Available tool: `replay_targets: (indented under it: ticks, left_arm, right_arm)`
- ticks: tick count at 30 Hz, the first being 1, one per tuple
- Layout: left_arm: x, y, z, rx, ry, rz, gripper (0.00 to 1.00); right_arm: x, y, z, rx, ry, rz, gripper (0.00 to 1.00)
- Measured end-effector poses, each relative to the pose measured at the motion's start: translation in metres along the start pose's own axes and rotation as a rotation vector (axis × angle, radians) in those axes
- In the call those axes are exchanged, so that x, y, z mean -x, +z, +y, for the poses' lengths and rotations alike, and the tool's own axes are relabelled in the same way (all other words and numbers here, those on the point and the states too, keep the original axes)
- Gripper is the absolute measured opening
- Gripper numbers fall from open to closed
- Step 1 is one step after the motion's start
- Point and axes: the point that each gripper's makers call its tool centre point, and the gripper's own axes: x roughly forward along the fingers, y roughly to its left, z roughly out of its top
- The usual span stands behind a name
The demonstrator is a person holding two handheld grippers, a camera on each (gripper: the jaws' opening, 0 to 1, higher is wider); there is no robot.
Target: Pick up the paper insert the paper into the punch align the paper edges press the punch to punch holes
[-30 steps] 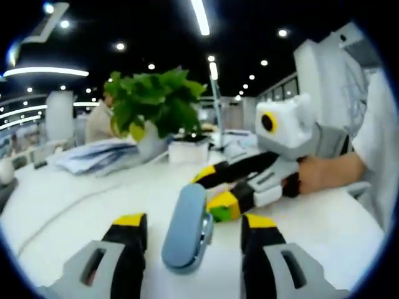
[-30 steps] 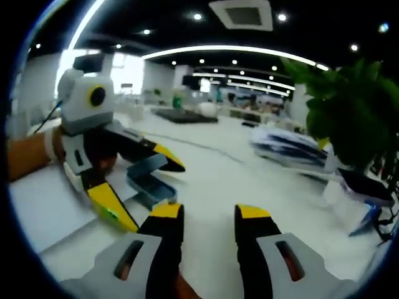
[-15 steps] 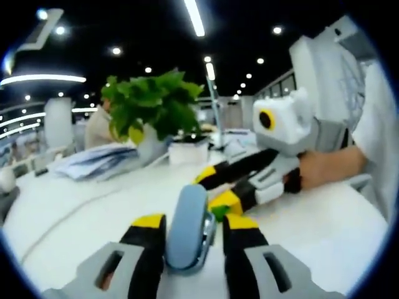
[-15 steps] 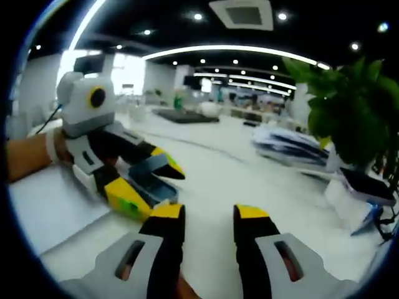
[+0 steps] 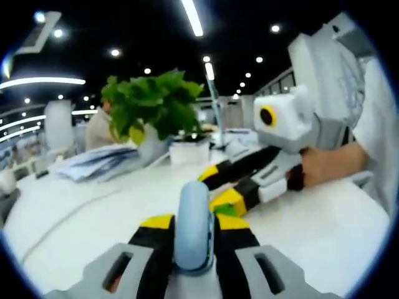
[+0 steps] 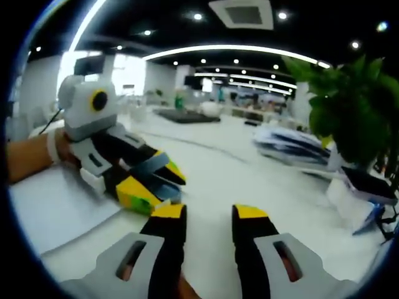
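A blue-grey hole punch (image 5: pixel 193 227) stands on the white table, and my left gripper (image 5: pixel 194 223) is shut on it, one jaw on each side. In the right gripper view the same left gripper (image 6: pixel 161 185) holds the punch (image 6: pixel 151 169) at left of centre, with a person's hand behind it. A white sheet of paper (image 6: pixel 53 208) lies flat on the table under and beside that hand. My right gripper (image 6: pixel 209 213) stands open near the table, nothing between its fingers; it shows again as the right gripper (image 5: pixel 218 185) just beyond the punch.
A leafy potted plant (image 5: pixel 153 106) and a white pot (image 5: pixel 188 149) stand at the back of the table (image 5: pixel 81 205). A loose stack of papers (image 5: pixel 93 159) lies beside them. Open white tabletop stretches ahead of the right gripper.
My left gripper's jaws have come together from wide open until they clamp the punch. The right gripper has stayed open and barely moved.
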Motion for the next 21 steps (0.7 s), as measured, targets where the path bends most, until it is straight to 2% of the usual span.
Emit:
replay_targets:
  ticks: [3,6,8,12,13,17,19,20,21]
  left_arm:
    - [0.000,0.000,0.001,0.006,0.001,-0.001,0.26]
    - [0.000,-0.001,0.000,0.007,0.001,-0.001,0.26]
    - [0.000,-0.001,0.000,0.006,0.001,-0.001,0.26]
    - [0.000,-0.001,0.002,0.007,0.000,-0.002,0.26]
    - [0.000,-0.002,0.002,0.009,-0.001,-0.003,0.26]
    - [0.000,-0.002,0.001,0.007,-0.001,-0.003,0.26]
    - [0.000,-0.002,-0.001,0.006,-0.001,-0.003,0.26]
    - [0.000,-0.002,-0.002,0.006,-0.001,-0.003,0.26]
    - [0.000,-0.002,-0.003,0.005,-0.001,-0.003,0.26]
  right_arm:
    - [0.002,0.000,0.001,-0.008,0.000,-0.004,0.32]
    - [0.010,0.014,0.001,-0.033,0.007,-0.080,0.31]
    - [0.013,0.023,-0.007,-0.032,0.000,-0.119,0.30]
    - [0.024,0.049,0.001,-0.037,0.044,-0.212,0.20]
    - [0.028,0.058,0.011,0.016,0.066,-0.227,0.16]
    - [0.029,0.083,0.045,0.057,0.141,-0.284,0.05]
    - [0.024,0.086,0.055,0.093,0.144,-0.277,0.04]
    - [0.020,0.085,0.060,0.131,0.161,-0.262,0.04]
    - [0.015,0.081,0.062,0.128,0.160,-0.245,0.04]
